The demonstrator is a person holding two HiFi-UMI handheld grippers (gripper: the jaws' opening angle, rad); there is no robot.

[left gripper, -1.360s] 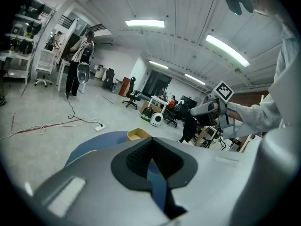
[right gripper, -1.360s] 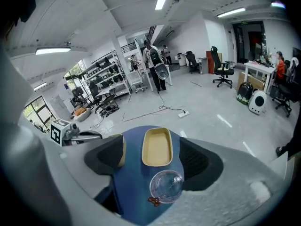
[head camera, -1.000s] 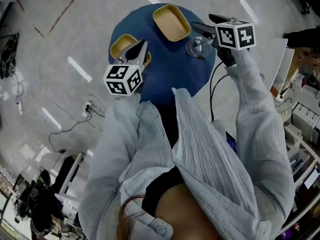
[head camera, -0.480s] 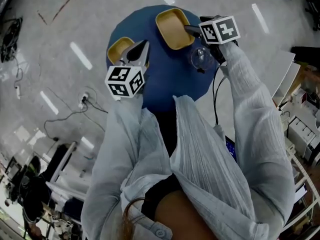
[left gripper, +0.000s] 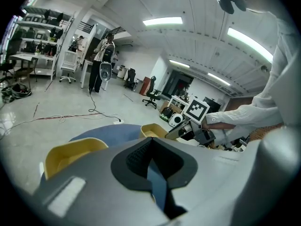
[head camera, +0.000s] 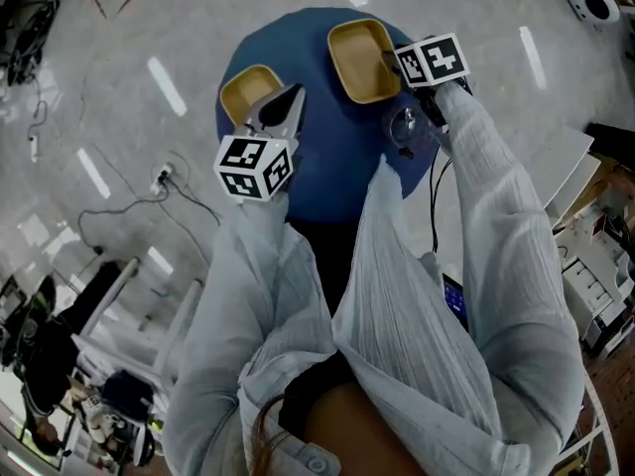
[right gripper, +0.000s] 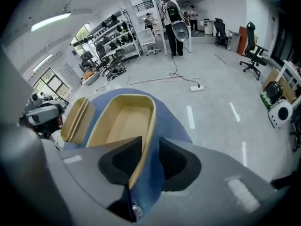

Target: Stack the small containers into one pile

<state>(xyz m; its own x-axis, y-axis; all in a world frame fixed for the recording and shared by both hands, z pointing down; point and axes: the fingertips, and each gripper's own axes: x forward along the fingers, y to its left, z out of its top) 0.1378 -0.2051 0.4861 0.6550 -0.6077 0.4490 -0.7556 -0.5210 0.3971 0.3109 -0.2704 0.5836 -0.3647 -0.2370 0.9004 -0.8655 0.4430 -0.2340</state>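
Two jaws of the right gripper straddle the near rim of the right-hand container. One pad lies against the inside of the wall. The other stands outside it, with a sliver of blue showing between pad and wall. These jaws have just been closing with the rim between them and are not yet clamped on it. The gripper points steeply down. In the head view its marker cube sits just beside that container's right edge. The left gripper has its jaw tips drawn together with nothing between them. It hangs just beside the left-hand container, which appears below and to the left of the jaws in the left gripper view. Both containers are shallow, yellow and rectangular with rounded corners. They stand upright and unstacked, side by side but not touching, on a round blue table. The right-hand one lies further from the person. Pale crinkled sleeves run back from both grippers. Around the table is a grey floor with a cable trailing across it. A person stands in the background near shelving.
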